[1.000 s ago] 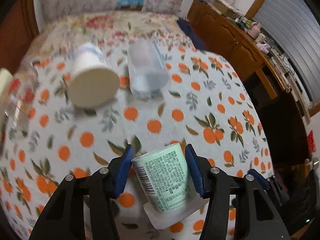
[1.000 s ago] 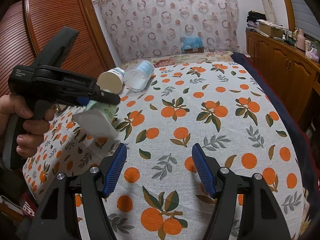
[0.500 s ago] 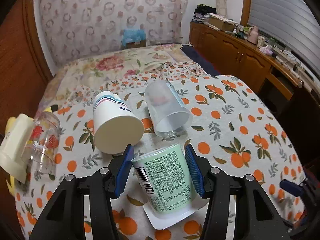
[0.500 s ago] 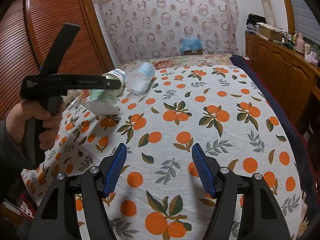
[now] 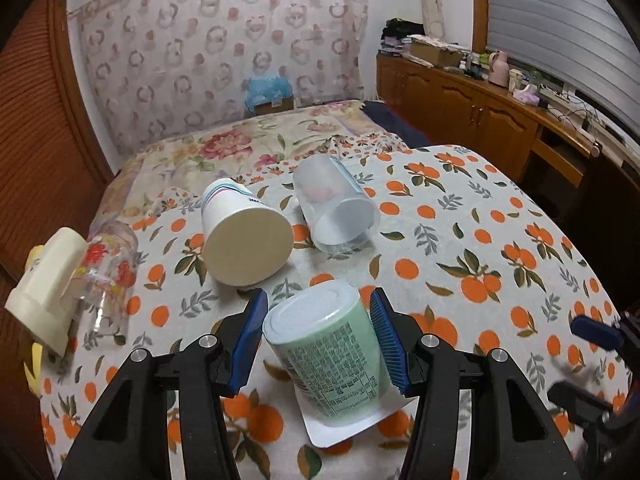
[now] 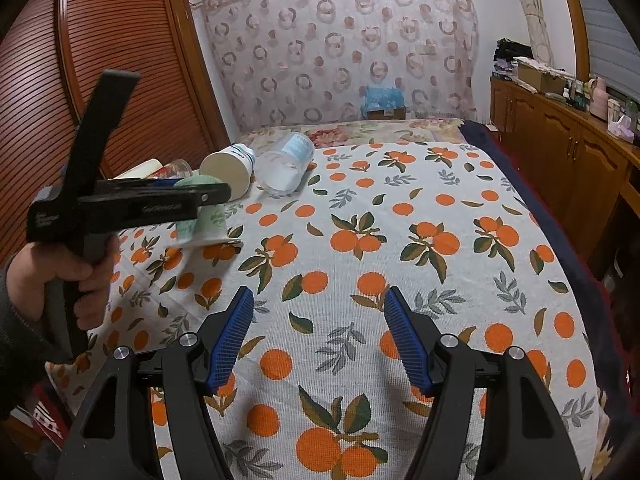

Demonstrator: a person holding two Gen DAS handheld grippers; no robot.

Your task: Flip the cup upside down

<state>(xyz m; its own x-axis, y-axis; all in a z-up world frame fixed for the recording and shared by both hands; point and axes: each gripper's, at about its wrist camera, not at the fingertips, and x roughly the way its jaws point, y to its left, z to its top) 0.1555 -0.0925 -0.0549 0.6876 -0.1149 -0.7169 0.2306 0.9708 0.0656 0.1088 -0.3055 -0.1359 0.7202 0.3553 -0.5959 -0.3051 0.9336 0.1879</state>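
My left gripper point(image 5: 318, 340) is shut on a pale green cup point(image 5: 332, 352) with printed label text. The cup is upside down, base up and white rim flange low over the orange-print cloth. The right wrist view shows the same cup point(image 6: 202, 216) held in the left gripper point(image 6: 192, 200) at the left of the bed. My right gripper point(image 6: 318, 334) is open and empty over the cloth nearer the front.
A white paper cup point(image 5: 244, 236) and a clear plastic cup point(image 5: 336, 208) lie on their sides just beyond. A printed glass point(image 5: 106, 276) and a cream mug point(image 5: 44, 276) lie at the left edge. A wooden cabinet point(image 5: 500, 120) runs along the right.
My left gripper has tilted up and lowered the green cup toward the cloth, base now on top. The right gripper has stayed still and open.
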